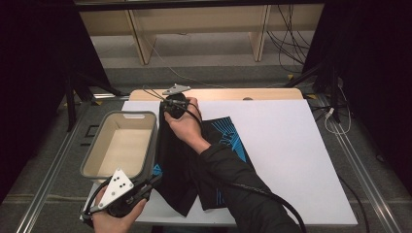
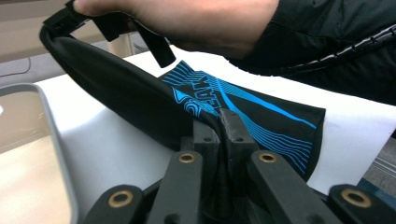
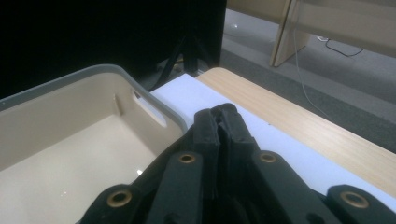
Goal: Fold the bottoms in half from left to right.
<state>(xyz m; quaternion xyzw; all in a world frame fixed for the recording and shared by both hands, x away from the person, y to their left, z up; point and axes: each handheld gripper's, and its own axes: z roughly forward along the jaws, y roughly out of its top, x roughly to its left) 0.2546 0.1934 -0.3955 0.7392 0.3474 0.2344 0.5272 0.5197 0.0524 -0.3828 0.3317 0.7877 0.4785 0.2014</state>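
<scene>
one black garment (image 1: 182,162) with blue print, one beige bin (image 1: 121,145) with a grey rim, two grippers, left gripper (image 1: 154,180) and right gripper (image 1: 167,103), one white table sheet (image 1: 291,160)

Each hand carries a black gripper — the left gripper (image 1: 154,181) and the right gripper (image 1: 167,103) both bear a grey three-cornered plate dotted with dark screw heads. Their black linkage arms show brass-ringed pivots below ribbed jaws. A black cable trails from each — the right forearm wears a dark sleeve (image 1: 243,187).
</scene>
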